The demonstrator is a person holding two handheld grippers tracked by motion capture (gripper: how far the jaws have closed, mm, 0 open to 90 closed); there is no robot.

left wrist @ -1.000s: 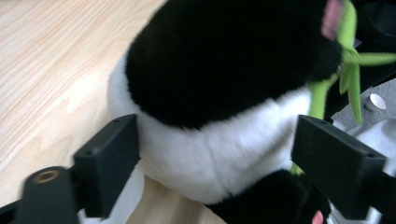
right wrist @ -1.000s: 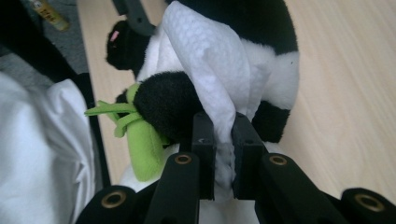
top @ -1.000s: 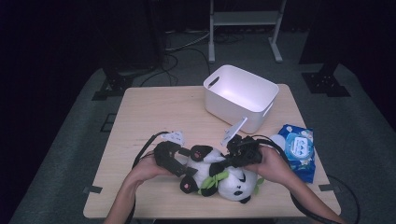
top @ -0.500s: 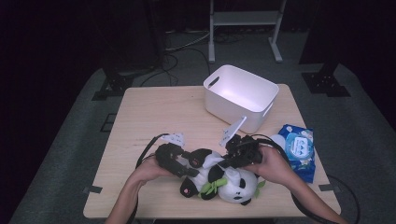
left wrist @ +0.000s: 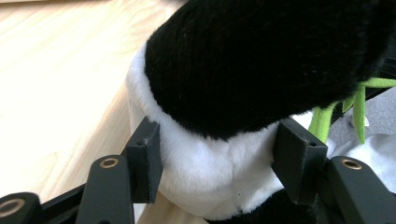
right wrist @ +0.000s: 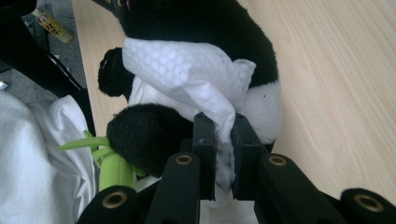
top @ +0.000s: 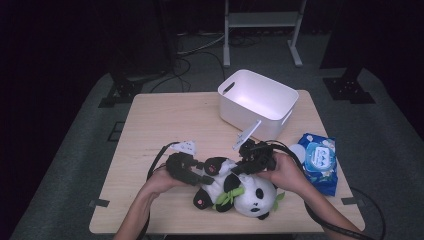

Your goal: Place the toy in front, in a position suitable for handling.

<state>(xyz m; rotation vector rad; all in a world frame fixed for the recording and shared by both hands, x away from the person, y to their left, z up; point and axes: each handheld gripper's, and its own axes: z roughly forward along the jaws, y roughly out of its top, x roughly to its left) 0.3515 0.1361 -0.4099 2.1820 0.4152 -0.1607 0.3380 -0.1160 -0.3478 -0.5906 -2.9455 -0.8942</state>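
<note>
since earlier: panda toy (top: pixel 235 189) rolled toward 7 o'clock, left gripper (left wrist: pixel 217 154) jaws just closed, now clamped on its body | right gripper (right wrist: pixel 224 154) pinches white wipe (right wrist: pixel 187 70) against toy | step: wiping, table front-centre | next: steady toy, drag wipe across fur

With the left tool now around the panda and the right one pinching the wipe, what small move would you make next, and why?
Probably a short rubbing stroke with the white wipe over the plush panda's black fur. The left tool has just been closing and now clamps the panda's white body, steadying it on the table. The right tool is shut on the wipe, which already drapes against the toy.
</note>
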